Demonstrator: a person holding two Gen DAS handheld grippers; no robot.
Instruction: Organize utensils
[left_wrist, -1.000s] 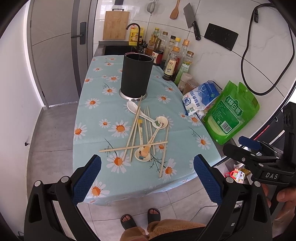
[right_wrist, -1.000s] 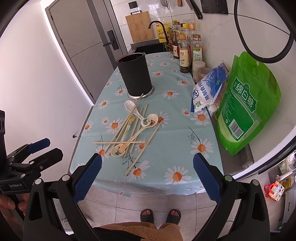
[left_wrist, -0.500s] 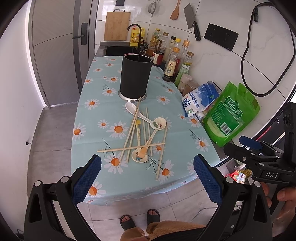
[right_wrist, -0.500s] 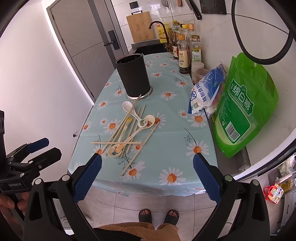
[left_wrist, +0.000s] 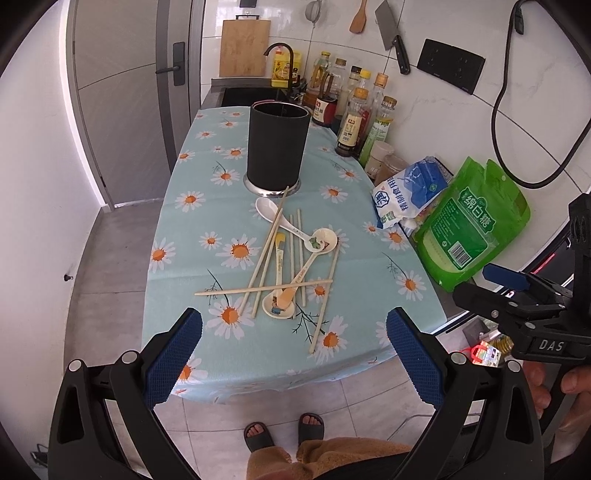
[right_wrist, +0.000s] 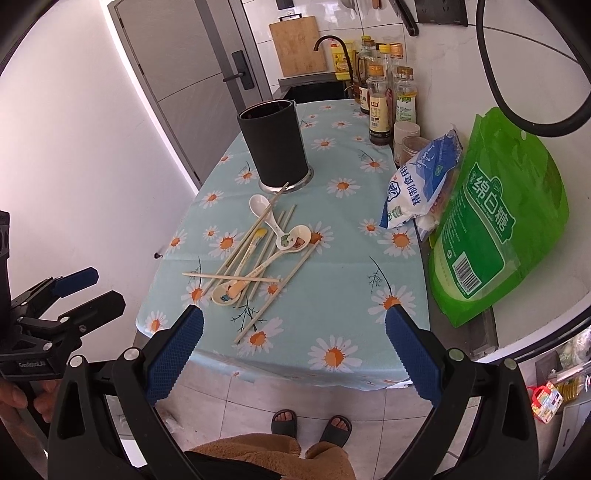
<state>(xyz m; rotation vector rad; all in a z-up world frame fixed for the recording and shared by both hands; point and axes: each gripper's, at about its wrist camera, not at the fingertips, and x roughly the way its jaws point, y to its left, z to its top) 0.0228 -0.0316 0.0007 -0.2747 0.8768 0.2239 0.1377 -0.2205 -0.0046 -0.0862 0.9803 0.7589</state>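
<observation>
A pile of wooden chopsticks (left_wrist: 271, 254) (right_wrist: 255, 245) and white ceramic spoons (left_wrist: 288, 225) (right_wrist: 291, 240) lies on the daisy tablecloth (left_wrist: 192, 229) (right_wrist: 332, 266). A black cylindrical utensil holder (left_wrist: 277, 146) (right_wrist: 273, 144) stands upright just behind the pile. My left gripper (left_wrist: 293, 350) is open and empty, held back above the table's near edge. My right gripper (right_wrist: 293, 349) is open and empty, also short of the near edge. Each gripper shows at the side of the other's view.
Sauce bottles (left_wrist: 354, 118), a blue-white salt bag (left_wrist: 410, 192) and a green sugar bag (left_wrist: 472, 225) line the right wall. A sink with a faucet (left_wrist: 277, 55) lies behind the holder. The floor and the person's feet (left_wrist: 284, 430) are below the table edge.
Both grippers have drawn back slightly from the table, so the pile looks a little farther off. Nothing on the table has moved.
</observation>
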